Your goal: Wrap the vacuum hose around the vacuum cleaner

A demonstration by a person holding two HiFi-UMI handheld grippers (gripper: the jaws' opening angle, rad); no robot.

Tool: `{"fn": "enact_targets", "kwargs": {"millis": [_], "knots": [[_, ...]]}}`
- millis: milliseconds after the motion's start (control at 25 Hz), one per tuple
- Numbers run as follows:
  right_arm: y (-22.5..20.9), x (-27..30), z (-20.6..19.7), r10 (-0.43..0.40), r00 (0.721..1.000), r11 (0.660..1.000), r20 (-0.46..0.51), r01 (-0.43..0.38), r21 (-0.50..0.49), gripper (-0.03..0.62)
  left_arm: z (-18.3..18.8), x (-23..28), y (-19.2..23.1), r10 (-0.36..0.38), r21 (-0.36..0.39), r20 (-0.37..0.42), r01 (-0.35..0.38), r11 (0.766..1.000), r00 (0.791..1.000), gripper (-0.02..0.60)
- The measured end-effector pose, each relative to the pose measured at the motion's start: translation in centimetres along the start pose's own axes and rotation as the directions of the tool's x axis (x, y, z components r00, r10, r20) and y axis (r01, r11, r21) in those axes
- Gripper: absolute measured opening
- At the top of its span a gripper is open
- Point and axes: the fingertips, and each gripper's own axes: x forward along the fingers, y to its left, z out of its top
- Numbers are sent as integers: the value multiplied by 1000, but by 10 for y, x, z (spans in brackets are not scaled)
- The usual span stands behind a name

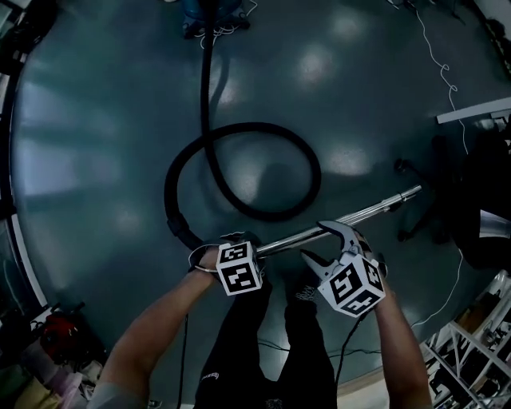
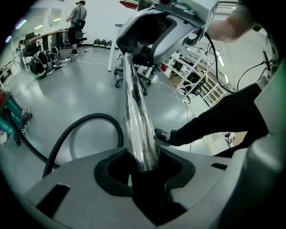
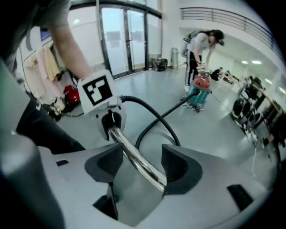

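The chrome wand (image 1: 359,214) of the vacuum hose lies level above the floor, slanting up to the right. My left gripper (image 1: 243,242) is shut on its near end, and the left gripper view shows the wand (image 2: 136,120) clamped between the dark pads (image 2: 111,172). My right gripper (image 1: 318,242) stands open around the wand a little further along. In its own view the wand (image 3: 134,159) runs between the spread jaws with a gap on the left. The black hose (image 1: 247,126) lies in a loop on the floor and runs to the teal vacuum cleaner (image 1: 211,12) at the far top.
A person (image 3: 201,44) bends over the vacuum cleaner (image 3: 199,89). An office chair (image 1: 447,192) and a desk edge (image 1: 475,112) stand at the right. A white cable (image 1: 443,72) trails on the floor. White racks (image 1: 471,351) are at the lower right.
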Motion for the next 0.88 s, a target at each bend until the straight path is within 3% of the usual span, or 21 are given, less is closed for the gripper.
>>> {"fn": "enact_targets", "kwargs": {"millis": [120, 200, 320, 400, 520, 600, 680, 760, 800, 880], "knots": [[-8, 1, 3, -31, 998, 966, 51, 17, 257, 252, -6, 5, 7, 12, -50, 8, -12, 999, 1000, 155], [-15, 6, -6, -69, 995, 896, 68, 31, 442, 252, -7, 8, 11, 23, -86, 20, -21, 996, 1000, 155], [-27, 19, -20, -122, 987, 710, 104, 14, 704, 252, -4, 9, 20, 51, -137, 41, -45, 990, 998, 155], [-35, 31, -28, -141, 983, 585, 118, -14, 811, 252, 3, 8, 29, 75, -180, 57, -64, 982, 996, 154], [-47, 52, -39, -178, 972, 387, 151, -72, 919, 252, 19, 13, 39, 97, -264, 85, -72, 962, 992, 155], [-53, 65, -41, -208, 961, 260, 182, -125, 957, 293, 31, 13, 42, 110, -314, 109, -70, 947, 988, 155], [-63, 78, -35, -221, 951, 163, 217, -184, 969, 293, 45, 8, 50, 133, -356, 142, -75, 931, 981, 155], [-82, 87, -29, -244, 936, 109, 252, -232, 967, 293, 61, 9, 59, 155, -395, 176, -74, 916, 972, 155], [-92, 89, -29, -259, 931, 107, 256, -236, 966, 291, 68, 11, 62, 157, -410, 188, -67, 909, 969, 155], [-108, 92, -33, -274, 931, 132, 241, -212, 968, 287, 80, 17, 66, 154, -433, 199, -54, 900, 968, 155]]}}
